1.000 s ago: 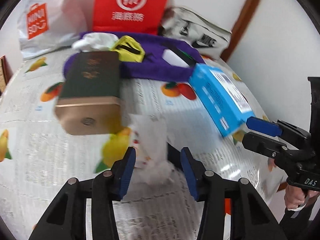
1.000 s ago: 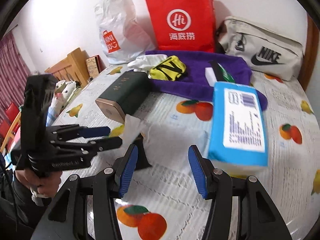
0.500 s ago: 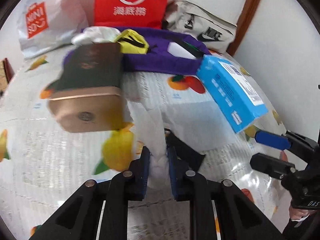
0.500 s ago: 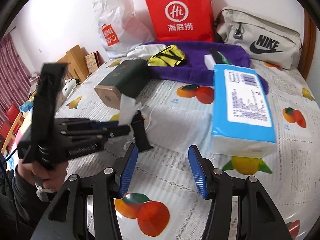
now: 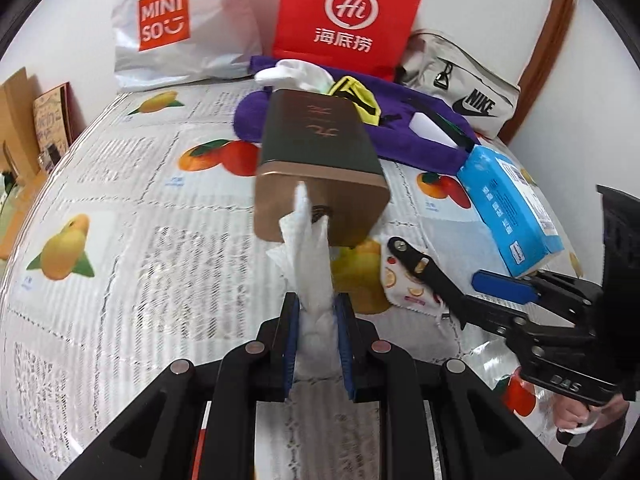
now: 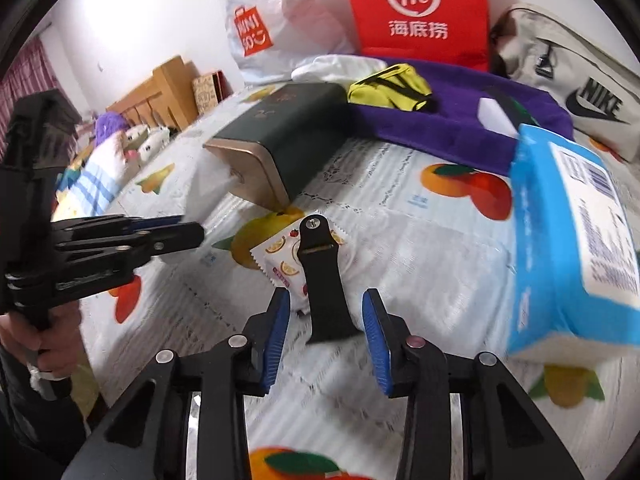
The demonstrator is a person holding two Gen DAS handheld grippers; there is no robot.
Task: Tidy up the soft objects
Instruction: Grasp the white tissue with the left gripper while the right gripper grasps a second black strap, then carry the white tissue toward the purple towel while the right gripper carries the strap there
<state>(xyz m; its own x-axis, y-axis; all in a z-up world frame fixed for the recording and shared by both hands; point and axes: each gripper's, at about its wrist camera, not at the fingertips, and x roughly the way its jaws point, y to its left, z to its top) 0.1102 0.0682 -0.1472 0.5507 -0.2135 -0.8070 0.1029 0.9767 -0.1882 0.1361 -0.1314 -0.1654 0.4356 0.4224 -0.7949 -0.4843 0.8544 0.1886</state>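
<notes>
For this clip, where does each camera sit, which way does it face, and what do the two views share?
Left wrist: sits on the left tongs, facing forward and down at the table; the tongs pinch a white tissue; right tongs and a hand show at right.
Right wrist: sits on the right tongs, jaws closing around a black watch strap, not yet touching; left tongs and a hand show at left.
Shared: dark green box, blue tissue pack, red bag.

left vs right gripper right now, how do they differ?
Left gripper is shut on a white tissue; right gripper straddles a black strap, jaws closing, pads not yet touching it. The tissue sticks up from the jaws; the strap lies flat on the tablecloth. Both have blue pads.
</notes>
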